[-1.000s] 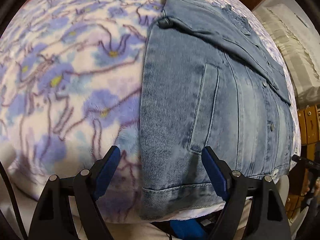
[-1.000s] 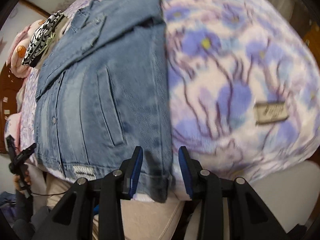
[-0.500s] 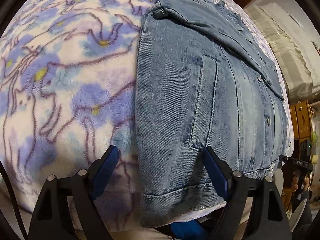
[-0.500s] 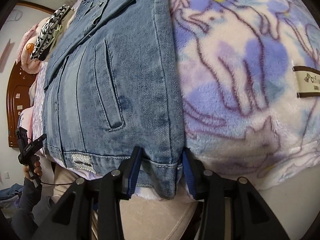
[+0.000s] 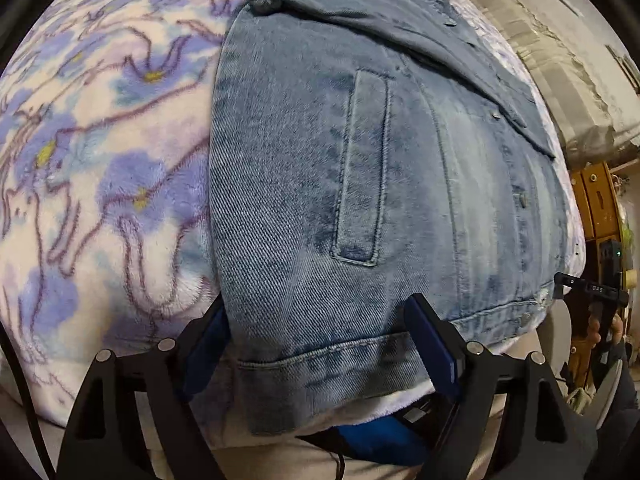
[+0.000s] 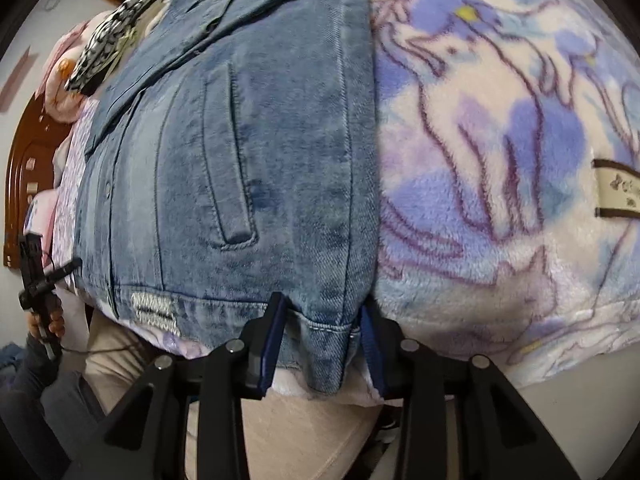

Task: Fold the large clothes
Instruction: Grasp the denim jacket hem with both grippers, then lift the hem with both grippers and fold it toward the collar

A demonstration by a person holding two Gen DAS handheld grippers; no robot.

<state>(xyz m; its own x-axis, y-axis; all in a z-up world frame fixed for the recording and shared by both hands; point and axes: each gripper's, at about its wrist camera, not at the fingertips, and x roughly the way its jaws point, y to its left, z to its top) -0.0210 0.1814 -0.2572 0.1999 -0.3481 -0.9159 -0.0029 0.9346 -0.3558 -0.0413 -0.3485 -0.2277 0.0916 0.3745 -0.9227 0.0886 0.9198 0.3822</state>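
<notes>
A light blue denim jacket (image 5: 360, 184) lies folded lengthwise on a bed, buttoned front up, its hem hanging a little over the near edge. It also shows in the right wrist view (image 6: 248, 152). My left gripper (image 5: 320, 348) is open, its blue pads either side of the hem's left corner, with denim between the jaws. My right gripper (image 6: 320, 340) is open, narrower, its pads straddling the hem's right corner. Neither has closed on the cloth.
A fleece blanket with purple flowers (image 5: 100, 168) covers the bed, also in the right wrist view (image 6: 500, 160). A zebra-print item (image 6: 104, 44) and pink bedding lie by the wooden headboard (image 6: 28, 160). The other gripper (image 6: 38, 276) shows at left.
Both grippers have moved forward onto the jacket's hem, one at each bottom corner. The denim now lies between the jaws of each. The jacket has not moved.
</notes>
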